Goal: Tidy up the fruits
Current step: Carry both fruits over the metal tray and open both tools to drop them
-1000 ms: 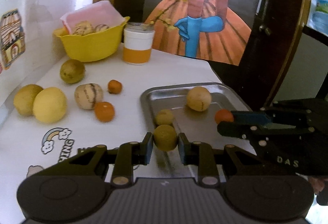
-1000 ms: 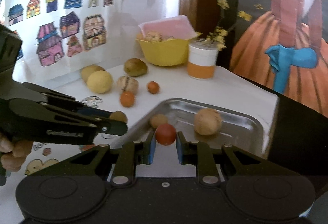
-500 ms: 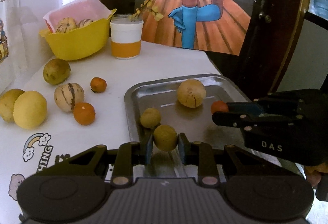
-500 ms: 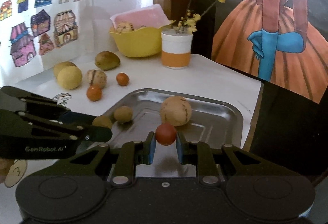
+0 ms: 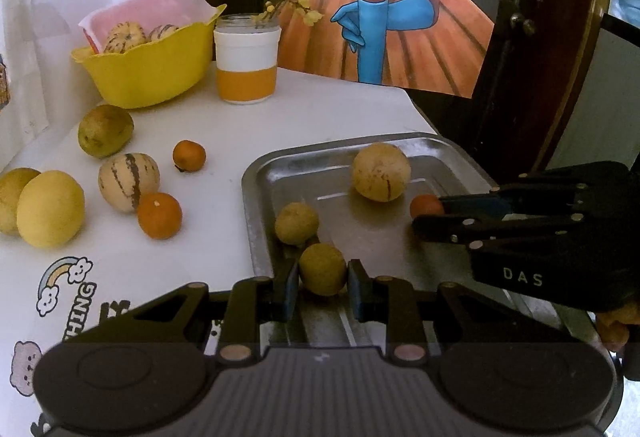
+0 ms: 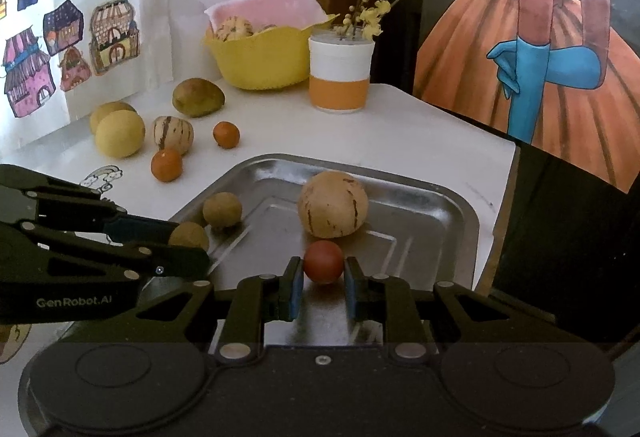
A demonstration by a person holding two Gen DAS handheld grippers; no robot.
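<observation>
The left gripper [image 5: 323,287] pinches a small olive-brown fruit [image 5: 322,268] between its jaws, above the near-left part of the metal tray [image 5: 440,153]. The right gripper [image 6: 321,287] pinches a small red-orange fruit [image 6: 323,261] above the tray's near edge. In the tray lie a second olive-brown fruit [image 5: 297,223] and a striped melon [image 5: 381,171]. Further fruits lie on the white counter [image 5: 248,125] left of the tray, with a yellow bowl [image 5: 148,65] behind them.
</observation>
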